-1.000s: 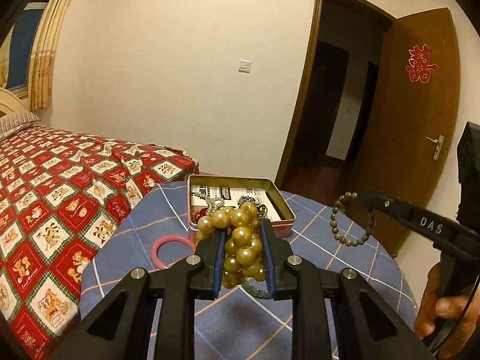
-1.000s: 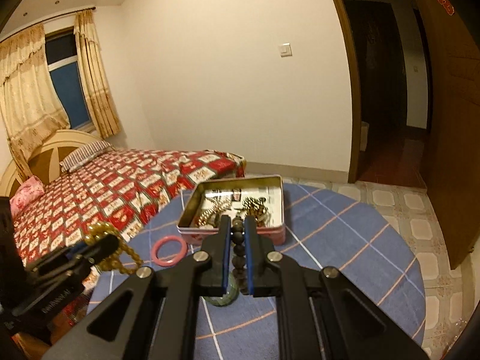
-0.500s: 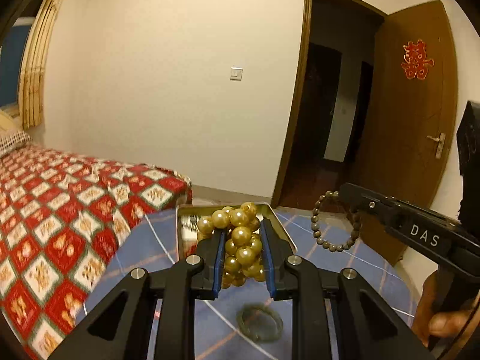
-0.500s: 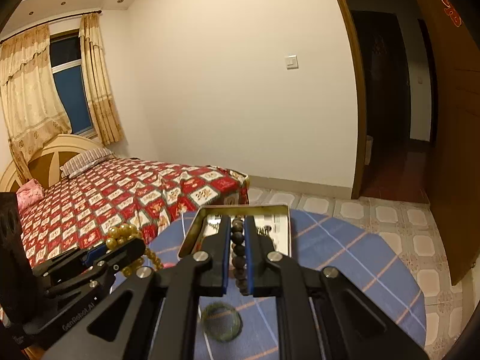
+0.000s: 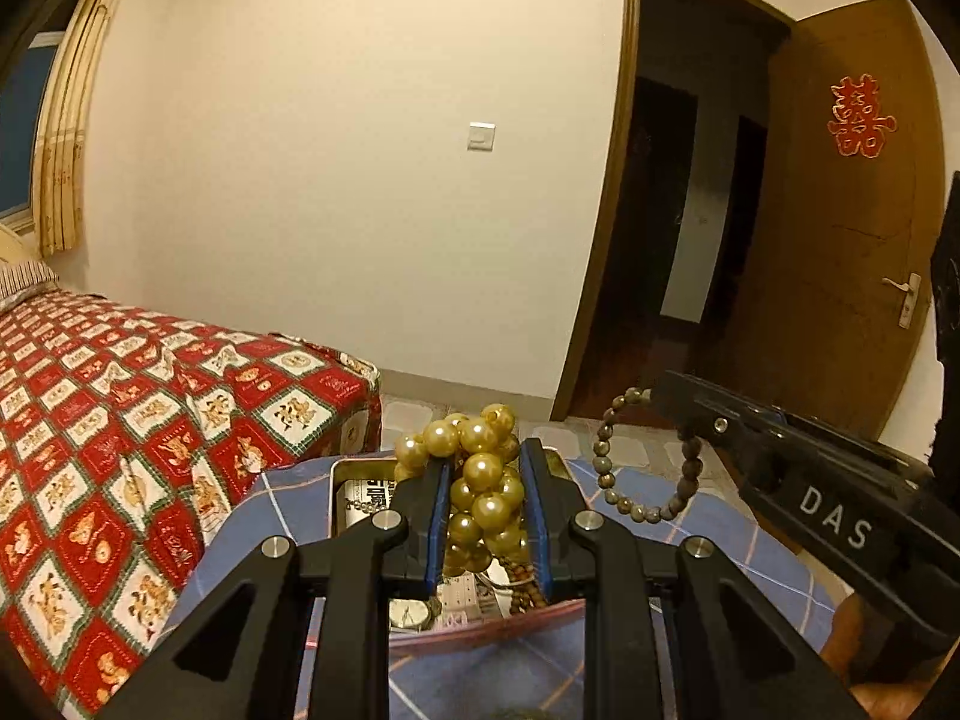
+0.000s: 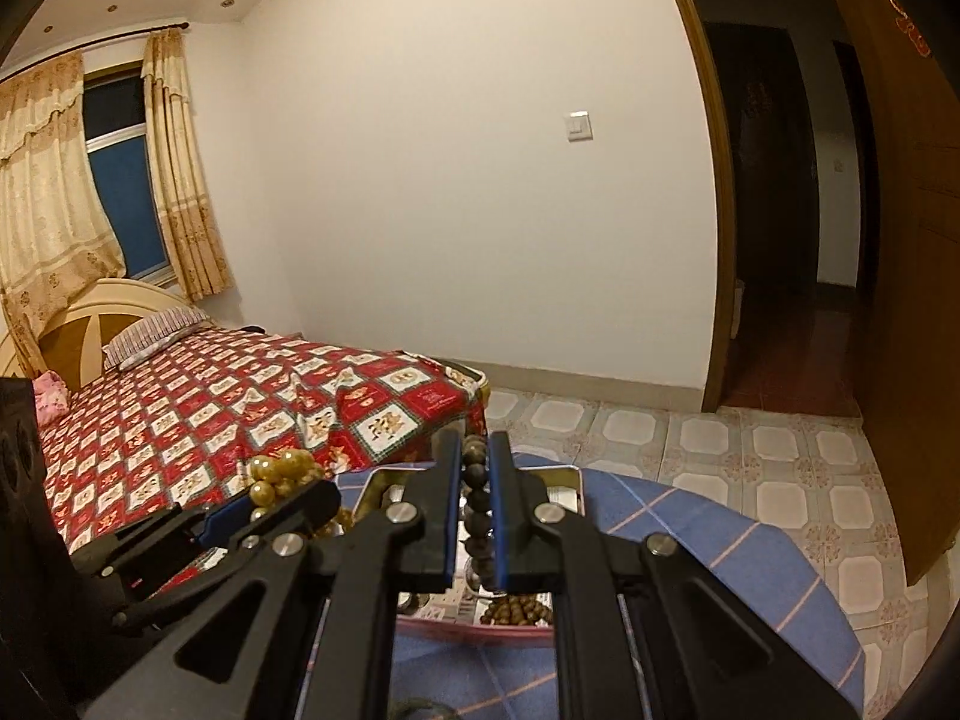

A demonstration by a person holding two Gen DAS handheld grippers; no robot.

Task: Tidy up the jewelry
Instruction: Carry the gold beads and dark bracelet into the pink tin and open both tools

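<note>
The right tongs point(image 6: 474, 462) fill the lower centre of the frame, their blue-lined jaws pinched on a strand of dark round beads point(image 6: 478, 504) that hangs down between them. Below sits an open metal tin point(image 6: 567, 476) on a counter point(image 6: 708, 546) covered in blue checked cloth — more brown beads lie inside it. At lower left, the left tongs point(image 6: 270, 510) grip a bunch of gold pearl beads point(image 6: 282, 474). Behind stands a bed point(image 6: 240, 396) with a red patterned cover — beige curtains point(image 6: 48, 192) hang at upper left.
</note>
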